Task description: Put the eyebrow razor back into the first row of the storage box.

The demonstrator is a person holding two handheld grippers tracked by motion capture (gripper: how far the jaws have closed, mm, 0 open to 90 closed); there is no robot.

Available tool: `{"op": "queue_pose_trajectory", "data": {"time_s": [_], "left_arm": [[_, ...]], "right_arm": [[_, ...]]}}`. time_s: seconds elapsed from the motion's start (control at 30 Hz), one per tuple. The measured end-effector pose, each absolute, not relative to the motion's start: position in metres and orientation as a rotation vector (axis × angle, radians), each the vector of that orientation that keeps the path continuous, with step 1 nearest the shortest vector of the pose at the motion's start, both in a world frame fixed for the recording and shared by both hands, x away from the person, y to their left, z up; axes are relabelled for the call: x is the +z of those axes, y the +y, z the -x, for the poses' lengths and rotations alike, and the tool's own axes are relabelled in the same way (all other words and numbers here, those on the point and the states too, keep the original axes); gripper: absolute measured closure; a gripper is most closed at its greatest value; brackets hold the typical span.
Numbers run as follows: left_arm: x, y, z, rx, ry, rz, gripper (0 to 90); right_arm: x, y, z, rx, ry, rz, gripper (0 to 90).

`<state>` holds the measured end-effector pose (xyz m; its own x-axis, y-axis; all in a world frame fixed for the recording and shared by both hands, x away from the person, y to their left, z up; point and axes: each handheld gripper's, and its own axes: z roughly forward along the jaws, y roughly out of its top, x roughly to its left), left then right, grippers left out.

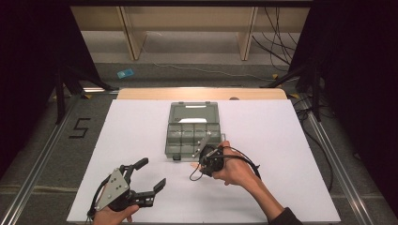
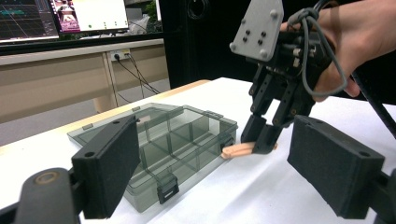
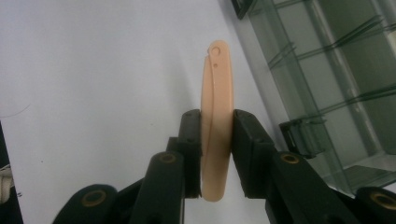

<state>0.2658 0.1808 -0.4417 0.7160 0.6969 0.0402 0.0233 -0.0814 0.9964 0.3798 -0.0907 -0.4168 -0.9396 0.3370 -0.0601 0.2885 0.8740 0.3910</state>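
Observation:
A slim peach-coloured clip (image 3: pixel 216 88) lies on the white table (image 1: pixel 281 140) just in front of the open compartment box (image 1: pixel 194 133). My right gripper (image 3: pixel 216 151) is shut on the clip, one pad on each flat side. The high view has that gripper (image 1: pixel 199 163) at the box's front edge, held in a hand. In the left gripper view it (image 2: pixel 259 138) points down onto the clip (image 2: pixel 236 150). My left gripper (image 1: pixel 152 173) stands open at the front left, with nothing between its pads (image 2: pixel 109 163). The box (image 2: pixel 173 137) is translucent grey-green with several dividers.
The box lid (image 1: pixel 194 111) lies open toward the far side, and a black latch (image 3: pixel 299 135) sits at the front wall. A desk with monitors (image 2: pixel 88 14) stands beyond the table. Cables (image 1: pixel 277 42) and a blue item (image 1: pixel 125 73) lie on the floor.

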Motion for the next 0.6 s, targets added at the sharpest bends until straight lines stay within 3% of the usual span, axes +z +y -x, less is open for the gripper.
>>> {"op": "queue_pose_trajectory", "data": {"time_s": [0.6], "left_arm": [[-0.442,0.18,-0.266,0.619,0.607,-1.572,15.9]], "right_arm": [[-0.403,-0.097,-0.385,0.652,2.855,-0.467,74.1]]}}
